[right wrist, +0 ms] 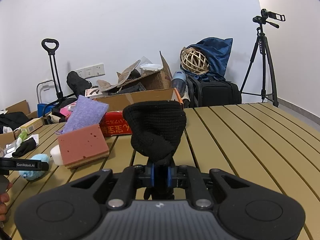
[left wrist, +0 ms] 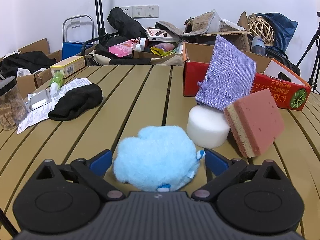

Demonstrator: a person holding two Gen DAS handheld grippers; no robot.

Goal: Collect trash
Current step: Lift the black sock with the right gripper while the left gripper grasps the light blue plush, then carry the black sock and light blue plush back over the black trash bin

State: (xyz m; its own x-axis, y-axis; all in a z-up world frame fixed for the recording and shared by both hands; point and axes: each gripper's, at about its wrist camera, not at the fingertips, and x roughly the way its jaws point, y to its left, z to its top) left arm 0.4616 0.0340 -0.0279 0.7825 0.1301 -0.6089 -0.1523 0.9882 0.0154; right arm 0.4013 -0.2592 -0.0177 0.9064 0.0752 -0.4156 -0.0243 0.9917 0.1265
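table [left wrist: 140, 92]: you see matt tan slats, smooth, with dark grooves between them
plush toy [left wrist: 156, 160]: your left view shows fluffy pale blue pile, soft and matt
foam puck [left wrist: 207, 129]: white foam, fine-grained, dull
sponge [left wrist: 258, 120]: pink porous face with pits over a coarse yellow layer
pouch [left wrist: 228, 80]: lilac woven cloth, rough like burlap
black glove [right wrist: 158, 128]: you hold ribbed knit fabric, matt
red box [left wrist: 280, 88]: printed cardboard, slightly glossy outside, raw brown inside
blister pack [left wrist: 39, 100]: shiny silver foil
leaflet [left wrist: 38, 114]: thin printed paper
jar [left wrist: 10, 108]: clear plastic, black lid
left gripper [left wrist: 158, 161]: matt black plastic, blue pads
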